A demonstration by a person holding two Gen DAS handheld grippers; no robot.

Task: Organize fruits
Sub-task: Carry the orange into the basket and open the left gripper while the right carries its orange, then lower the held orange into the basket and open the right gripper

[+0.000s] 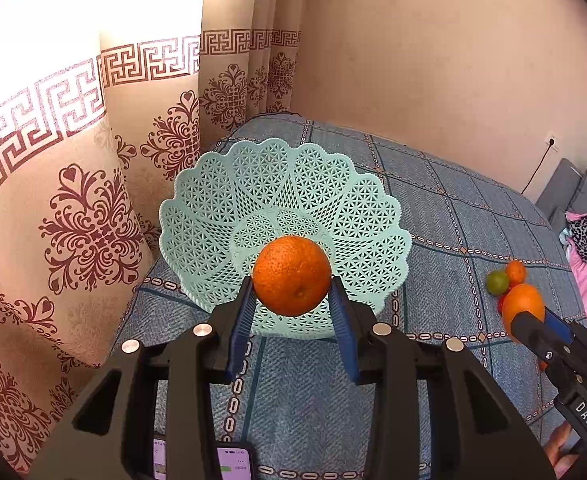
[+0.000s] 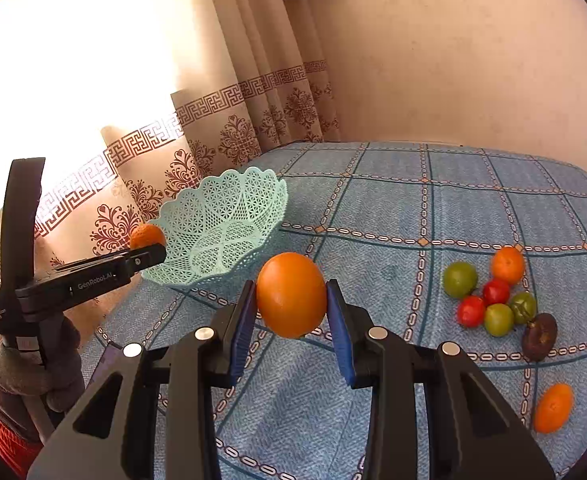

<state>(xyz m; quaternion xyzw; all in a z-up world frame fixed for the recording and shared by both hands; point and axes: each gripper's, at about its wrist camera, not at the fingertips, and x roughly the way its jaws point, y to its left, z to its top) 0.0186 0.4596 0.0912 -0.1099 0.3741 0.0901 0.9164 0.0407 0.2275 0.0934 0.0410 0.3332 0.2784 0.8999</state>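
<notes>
Your left claw point(image 1: 291, 292) pinches a rough-skinned orange point(image 1: 291, 275) right at the near rim of the mint lattice plastic basket point(image 1: 213, 208), by the bed's curtain-side edge. Your right claw point(image 2: 291, 304), clamping a smooth orange point(image 2: 291, 295), sits farther off; the basket lies ahead-left.

A mint-green lattice plastic basket point(image 1: 229, 184) is showing a star-like openwork. The blue quilted bedspread point(image 2: 473, 200) is carrying a teal chain-link check. The beige curtain point(image 1: 93, 184) is displaying maroon floral medallions and a Greek-key band.
</notes>
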